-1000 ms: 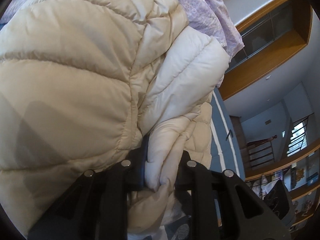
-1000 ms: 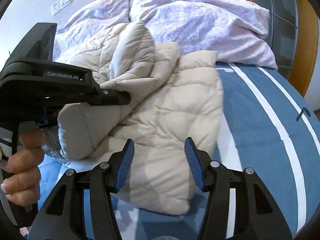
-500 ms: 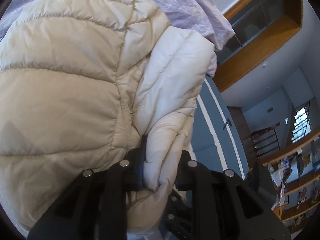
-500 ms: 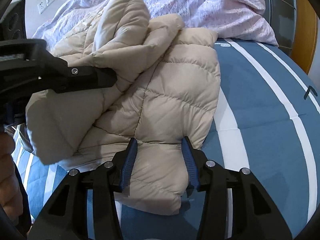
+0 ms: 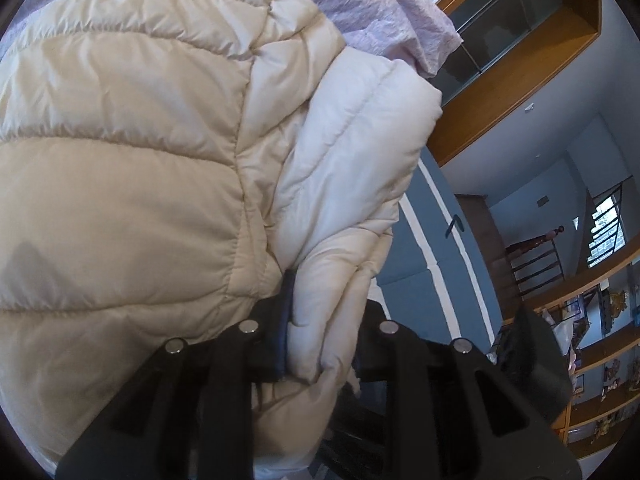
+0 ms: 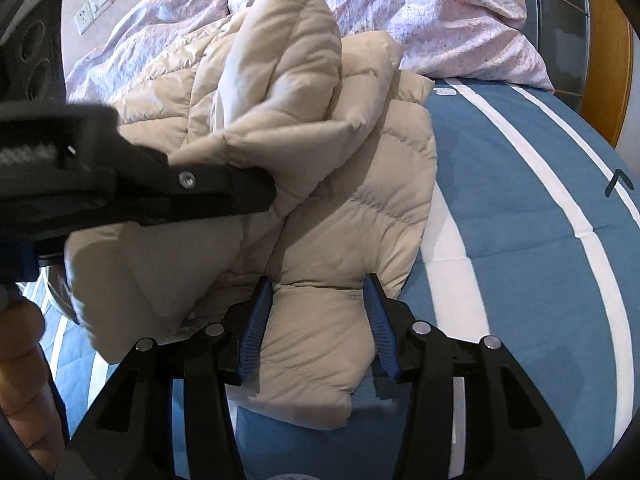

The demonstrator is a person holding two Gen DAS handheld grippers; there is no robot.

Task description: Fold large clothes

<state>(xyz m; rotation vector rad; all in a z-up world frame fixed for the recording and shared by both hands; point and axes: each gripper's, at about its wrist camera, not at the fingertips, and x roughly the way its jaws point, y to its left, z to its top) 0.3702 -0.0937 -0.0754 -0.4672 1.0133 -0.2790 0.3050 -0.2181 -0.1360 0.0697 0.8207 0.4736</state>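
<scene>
Left gripper (image 5: 320,328) pinched tight on a thick fold of the cream puffer jacket (image 6: 344,216), holding that part lifted above the rest of the garment. Right gripper (image 6: 316,320) set low with its blue pads (image 6: 254,320) astride the jacket's near lobe, touching or nearly touching the padding on both sides; not clearly clamped, so whether closed on it cannot be told.

Jacket bunched on the blue striped bed cover (image 6: 520,208), its far end up against the lilac pillows (image 6: 420,12) at the head of the bed, its near lobe towards the foot-side edge by the right gripper.

Risks, as a judgement: slippery, springy padding could squeeze out of the left grip if pulled sideways, dropping the raised fold into a crooked heap. Closing the right gripper on only the outer shell would likely drag one layer and leave the filling behind, twisting the fold line. Grippers close together, so a crossing move could bump one against the other. Lifted fabric hides most of the left camera's view, leaving placement hard to judge from that side.

Open room: broad bare stretch of bed cover to the right of the jacket, out to the right edge near the wooden frame (image 6: 600,60); little room towards the pillows.
</scene>
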